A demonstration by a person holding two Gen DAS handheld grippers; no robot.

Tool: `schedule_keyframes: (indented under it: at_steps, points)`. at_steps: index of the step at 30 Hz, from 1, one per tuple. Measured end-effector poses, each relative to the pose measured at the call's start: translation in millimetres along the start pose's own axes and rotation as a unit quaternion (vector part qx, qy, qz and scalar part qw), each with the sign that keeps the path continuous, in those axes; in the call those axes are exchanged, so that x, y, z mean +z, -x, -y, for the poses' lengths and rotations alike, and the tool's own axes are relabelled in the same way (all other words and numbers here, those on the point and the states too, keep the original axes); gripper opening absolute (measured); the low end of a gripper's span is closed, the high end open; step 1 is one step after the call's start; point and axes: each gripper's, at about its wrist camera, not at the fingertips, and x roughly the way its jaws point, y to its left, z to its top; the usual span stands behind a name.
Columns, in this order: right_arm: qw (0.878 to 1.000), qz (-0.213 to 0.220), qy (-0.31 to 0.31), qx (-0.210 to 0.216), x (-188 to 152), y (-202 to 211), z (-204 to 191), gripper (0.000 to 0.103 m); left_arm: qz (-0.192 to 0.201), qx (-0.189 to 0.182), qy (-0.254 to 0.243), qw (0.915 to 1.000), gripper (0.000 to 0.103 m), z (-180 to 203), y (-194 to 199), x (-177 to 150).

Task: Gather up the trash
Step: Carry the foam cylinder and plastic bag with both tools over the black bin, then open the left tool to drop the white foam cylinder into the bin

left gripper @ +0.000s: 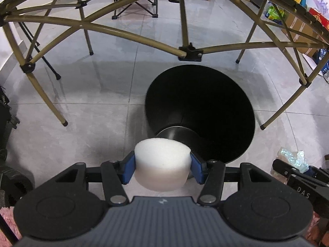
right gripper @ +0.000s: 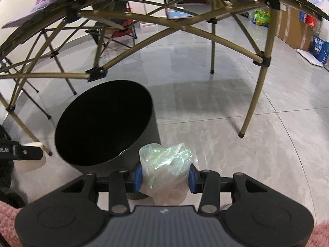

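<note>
black bin (left gripper: 199,113) interior too dark to read, bin base behind white foam block (left gripper: 162,162), table frame (right gripper: 144,26) top cut off

Black hand-held gripper (left gripper: 162,167), blue pads (left gripper: 128,169)

Black bin (left gripper: 200,111) mouth open and unblocked from above, table frame bars (left gripper: 144,39) crossing overhead, bare floor (right gripper: 226,113) around

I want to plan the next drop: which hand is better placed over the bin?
Left, probably: its gripper holds the foam at the bin rim, while the right gripper's bag sits beside it.
</note>
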Motion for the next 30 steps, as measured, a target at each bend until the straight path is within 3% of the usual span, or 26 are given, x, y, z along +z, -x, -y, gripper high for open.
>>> schedule_keyframes:
  at_steps: [17,30]
  points:
    - [0.999,0.017,-0.035,-0.028,17,-15,36,0.041,-0.017,-0.028,-0.006,0.9994,0.056,59,-24,33]
    - [0.997,0.028,-0.062,-0.047,28,-31,59,0.041,-0.031,-0.025,0.004,0.9992,0.056,83,-46,50]
